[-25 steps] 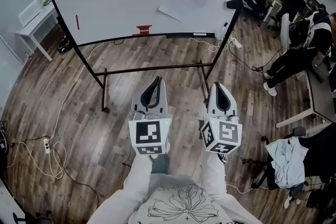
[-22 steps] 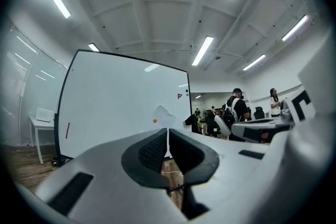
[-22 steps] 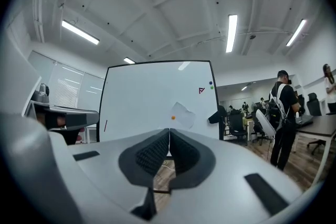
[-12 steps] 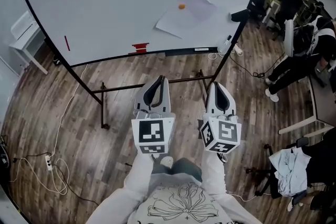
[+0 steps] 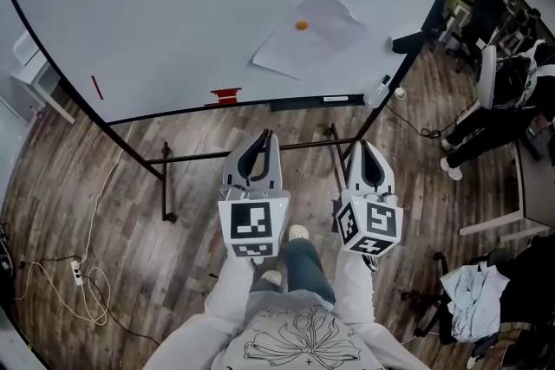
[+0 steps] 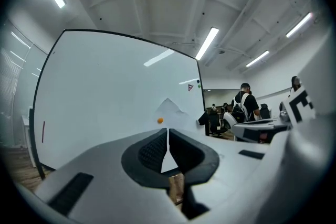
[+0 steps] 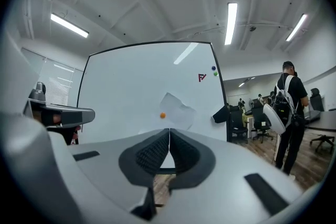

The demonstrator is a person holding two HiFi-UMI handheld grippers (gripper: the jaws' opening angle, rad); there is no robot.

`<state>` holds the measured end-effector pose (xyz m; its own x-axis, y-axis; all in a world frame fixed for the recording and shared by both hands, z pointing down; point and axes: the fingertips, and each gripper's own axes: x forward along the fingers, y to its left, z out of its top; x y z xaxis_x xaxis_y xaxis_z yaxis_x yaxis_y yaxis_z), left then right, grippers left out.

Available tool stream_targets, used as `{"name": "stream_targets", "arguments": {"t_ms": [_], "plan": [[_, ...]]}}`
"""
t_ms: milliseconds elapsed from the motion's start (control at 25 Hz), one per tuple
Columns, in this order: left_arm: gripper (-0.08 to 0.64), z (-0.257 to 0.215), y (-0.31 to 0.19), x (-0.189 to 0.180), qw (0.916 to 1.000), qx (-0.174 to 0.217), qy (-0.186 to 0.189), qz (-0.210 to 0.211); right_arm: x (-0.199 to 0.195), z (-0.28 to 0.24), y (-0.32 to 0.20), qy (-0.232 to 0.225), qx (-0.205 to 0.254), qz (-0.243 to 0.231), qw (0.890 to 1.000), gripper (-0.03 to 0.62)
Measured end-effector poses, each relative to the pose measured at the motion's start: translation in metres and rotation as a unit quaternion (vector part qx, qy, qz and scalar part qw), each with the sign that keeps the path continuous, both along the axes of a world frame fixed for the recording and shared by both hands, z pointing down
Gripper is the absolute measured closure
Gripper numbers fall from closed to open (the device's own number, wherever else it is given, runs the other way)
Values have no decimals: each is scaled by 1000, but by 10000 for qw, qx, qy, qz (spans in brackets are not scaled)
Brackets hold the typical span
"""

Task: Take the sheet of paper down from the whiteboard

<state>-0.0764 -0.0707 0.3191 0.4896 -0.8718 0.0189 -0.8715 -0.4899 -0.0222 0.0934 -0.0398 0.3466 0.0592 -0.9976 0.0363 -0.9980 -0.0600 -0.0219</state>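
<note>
A crumpled white sheet of paper (image 5: 312, 35) hangs on the whiteboard (image 5: 173, 22), pinned by an orange magnet (image 5: 301, 25). The paper (image 7: 177, 108) and magnet (image 7: 163, 115) also show ahead in the right gripper view, and the paper (image 6: 169, 113) in the left gripper view. My left gripper (image 5: 264, 137) and right gripper (image 5: 360, 147) are held side by side, level, pointing at the board and still well short of it. Both are shut with nothing between the jaws.
The whiteboard stands on a black frame (image 5: 165, 178) with a tray holding a red eraser (image 5: 225, 94). A red marker line (image 5: 96, 87) is at the board's left. Cables (image 5: 52, 273) lie on the wood floor. People sit at desks (image 5: 512, 100) to the right.
I have walked closer to the whiteboard: it and the paper loom larger and the stand's bar now runs just ahead of the grippers. Both grippers stay shut.
</note>
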Motion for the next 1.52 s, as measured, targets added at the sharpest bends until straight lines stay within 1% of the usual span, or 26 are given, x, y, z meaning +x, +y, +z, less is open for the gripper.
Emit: {"name": "stream_targets", "arguments": {"t_ms": [200, 600, 640, 760, 880, 1120, 1400, 1520], "plan": [[548, 2, -47, 17, 9998, 25, -36, -202, 28, 1, -51, -29, 45, -97, 9999, 589], [546, -5, -142, 68, 9983, 130, -74, -557, 94, -6, -152, 73, 105, -379, 9992, 586], [546, -6, -150, 72, 9981, 140, -80, -590, 100, -6, -161, 83, 102, -405, 9991, 578], [546, -7, -173, 80, 9974, 165, -94, -692, 115, -5, -188, 100, 99, -511, 9986, 526], [546, -5, -193, 88, 9967, 162, -104, -784, 127, -1, -212, 94, 76, -596, 9981, 514], [546, 1, -223, 101, 9959, 105, -156, -890, 135, 9, -250, 91, -72, -928, 9956, 443], [543, 7, -247, 107, 9957, 55, -277, -878, 143, 24, -285, -4, -246, -1050, 9942, 414], [497, 9, -258, 109, 9964, 33, -352, -768, 144, 27, -299, 68, -327, -1091, 9935, 391]]}}
